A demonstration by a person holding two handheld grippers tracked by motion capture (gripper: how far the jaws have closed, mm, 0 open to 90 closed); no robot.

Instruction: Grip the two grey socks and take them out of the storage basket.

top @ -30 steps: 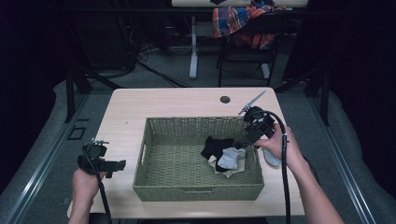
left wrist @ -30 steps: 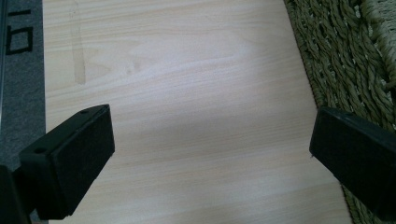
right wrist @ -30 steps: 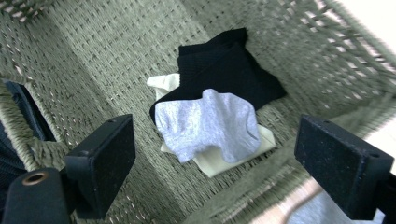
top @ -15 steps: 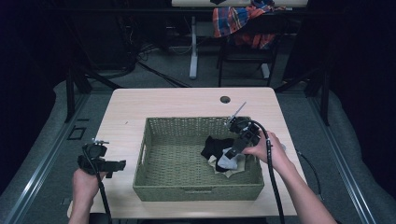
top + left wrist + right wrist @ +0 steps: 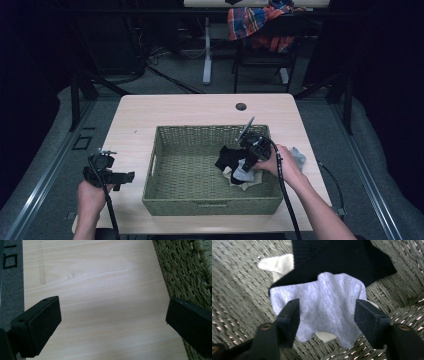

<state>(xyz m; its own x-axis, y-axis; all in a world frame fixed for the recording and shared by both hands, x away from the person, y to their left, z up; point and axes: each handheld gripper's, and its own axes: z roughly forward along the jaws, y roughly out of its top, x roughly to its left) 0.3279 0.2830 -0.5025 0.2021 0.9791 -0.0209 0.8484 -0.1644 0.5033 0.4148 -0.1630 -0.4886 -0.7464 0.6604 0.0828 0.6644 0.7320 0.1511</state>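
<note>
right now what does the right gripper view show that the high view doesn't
Right gripper view alone: the light grey cloth lying between the two black jaws, whose pads stand apart beside it, and the basket's weave up close.

High view alone: the whole table, the left hand-held gripper off to the basket's left, a grey cloth on the table at its right, the plaid cloth behind.

Both: the green woven basket, the black cloth, a cream piece beneath.

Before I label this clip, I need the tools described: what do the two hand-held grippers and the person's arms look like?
Both are black. The left hand-held gripper and the right hand-held gripper each trail a black cable. Up close, the jaws are thick, blocky black pads on arms with round fasteners. The forearms are bare, with no sleeves in sight.
</note>
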